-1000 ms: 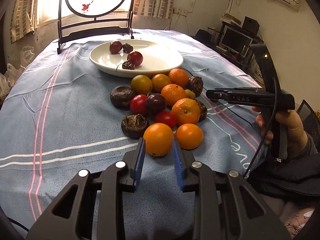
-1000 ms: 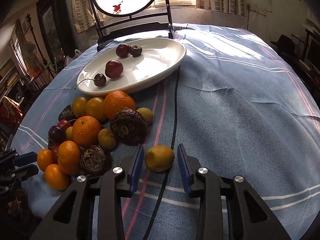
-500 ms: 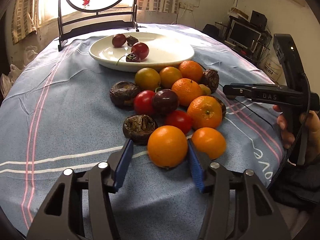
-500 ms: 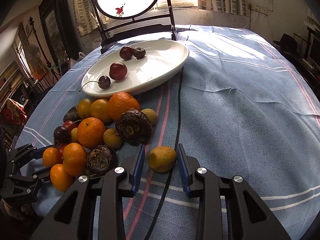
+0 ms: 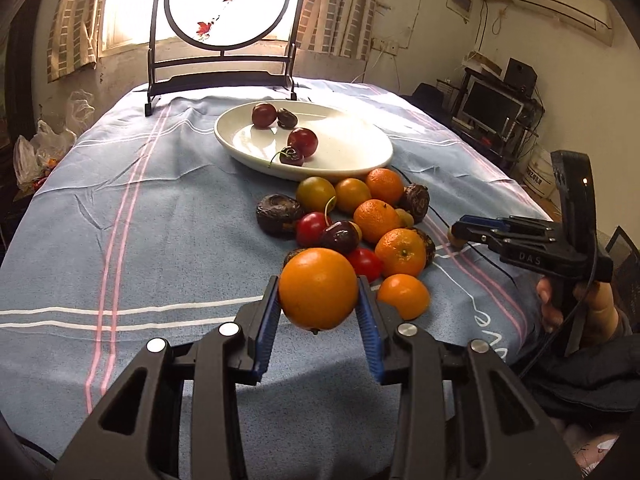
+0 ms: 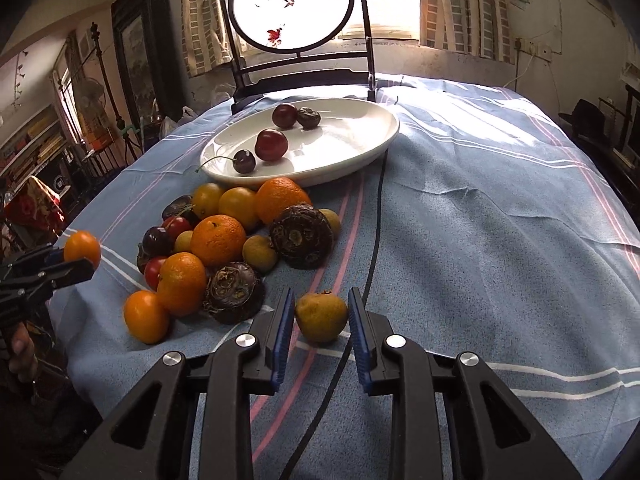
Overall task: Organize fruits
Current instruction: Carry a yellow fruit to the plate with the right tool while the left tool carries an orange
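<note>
Your left gripper [image 5: 318, 312] has its blue-padded fingers [image 5: 267, 320] clamped on a round, smooth-skinned orange [image 5: 318, 288], and the fruit is lifted off the blue striped tablecloth [image 5: 140, 240], on the near side of the heaped fruit pile [image 5: 360, 220]. From the right wrist view the same orange [image 6: 82, 249] hangs at the pile's left edge, above the cloth.

Your right gripper [image 6: 318, 328] is spread around a small yellowish-brown fruit with a dry stem end [image 6: 321, 317]. That fruit sits on the cloth just to the right of the pile, next to a dark wrinkled fruit [image 6: 234, 292]. There is a clear gap at the right pad; on the left pad the gap is so thin that you cannot tell from this view whether it touches.

The pile holds oranges, smaller yellow fruits, red cherries and several dark wrinkled ones, packed touching each other. A loose small orange [image 5: 404, 295] lies at the pile's near edge, just right of your left gripper.

Just beyond the pile, almost touching it, stands the oval white ceramic plate [image 5: 360, 156] with four dark red cherries [image 5: 303, 142] on it. A black cable [image 6: 376, 216] runs across the cloth to the right of the pile, from the plate toward your right gripper. Behind the plate a dark-framed round painted screen [image 5: 226, 4] stands at the cloth's far edge.
</note>
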A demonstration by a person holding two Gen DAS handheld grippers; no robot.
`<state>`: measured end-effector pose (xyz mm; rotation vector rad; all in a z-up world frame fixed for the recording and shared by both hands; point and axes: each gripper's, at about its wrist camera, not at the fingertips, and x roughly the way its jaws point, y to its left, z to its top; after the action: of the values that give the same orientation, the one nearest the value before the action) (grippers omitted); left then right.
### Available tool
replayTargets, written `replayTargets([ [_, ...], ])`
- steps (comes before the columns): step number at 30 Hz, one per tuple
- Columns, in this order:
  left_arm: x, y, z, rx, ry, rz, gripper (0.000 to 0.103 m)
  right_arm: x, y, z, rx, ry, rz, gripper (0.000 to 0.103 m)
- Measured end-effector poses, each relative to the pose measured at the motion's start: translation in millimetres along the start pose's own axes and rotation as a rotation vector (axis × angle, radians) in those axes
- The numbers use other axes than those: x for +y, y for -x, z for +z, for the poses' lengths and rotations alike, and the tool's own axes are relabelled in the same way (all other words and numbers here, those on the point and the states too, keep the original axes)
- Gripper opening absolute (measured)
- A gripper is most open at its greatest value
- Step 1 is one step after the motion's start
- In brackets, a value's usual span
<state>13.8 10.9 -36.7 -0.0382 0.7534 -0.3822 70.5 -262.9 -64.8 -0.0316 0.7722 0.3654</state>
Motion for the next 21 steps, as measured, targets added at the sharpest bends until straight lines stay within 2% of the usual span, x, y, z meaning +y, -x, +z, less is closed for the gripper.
replayTargets([
  [6, -2.5, -10.3, -1.9, 0.027, -0.006, -0.003, 0.036, 6.3, -10.0, -7.0, 0.065, 0.043, -0.013, 0.03],
  [15, -1.1, -8.7, -1.6, 0.018, 0.002, -0.008, 0.036, 4.0, -5.2, -7.0, 0.02, 0.023, -0.016, 0.028],
  [21, 4.2, -11.7, 15.0, 0.019, 0.014, -0.016, 0.036, 4.3, 8.8, 11.7, -0.028, 0.01, 0.036, 0.028],
])
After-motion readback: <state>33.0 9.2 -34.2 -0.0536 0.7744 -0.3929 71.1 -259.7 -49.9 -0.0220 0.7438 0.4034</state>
